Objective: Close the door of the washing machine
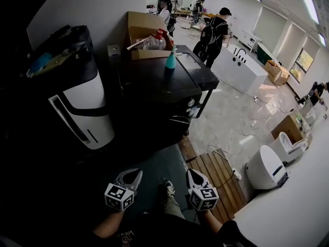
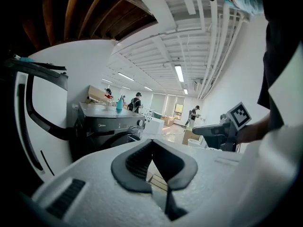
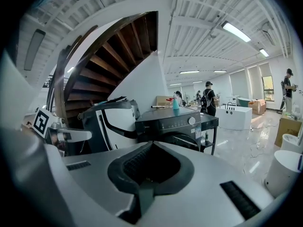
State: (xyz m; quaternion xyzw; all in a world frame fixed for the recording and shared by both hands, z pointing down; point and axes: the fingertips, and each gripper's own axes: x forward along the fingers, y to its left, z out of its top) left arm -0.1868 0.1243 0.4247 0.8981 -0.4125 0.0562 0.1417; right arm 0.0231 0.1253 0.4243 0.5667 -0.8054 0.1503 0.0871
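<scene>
Black washing machine (image 1: pixel 154 94) far ahead, door (image 3: pixel 189 144) angle unclear. Left gripper (image 1: pixel 136 172) and right gripper (image 1: pixel 190 172) both pinched shut, empty; blind push could glance off.

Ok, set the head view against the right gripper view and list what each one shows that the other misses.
Only the head view: the brown slatted wooden platform on the floor and the person's shoe near it. Only the right gripper view: the underside of the dark curved wooden staircase. Both: the black front-loading washing machine with the teal bottle on top, and the white-and-black appliance beside it.
</scene>
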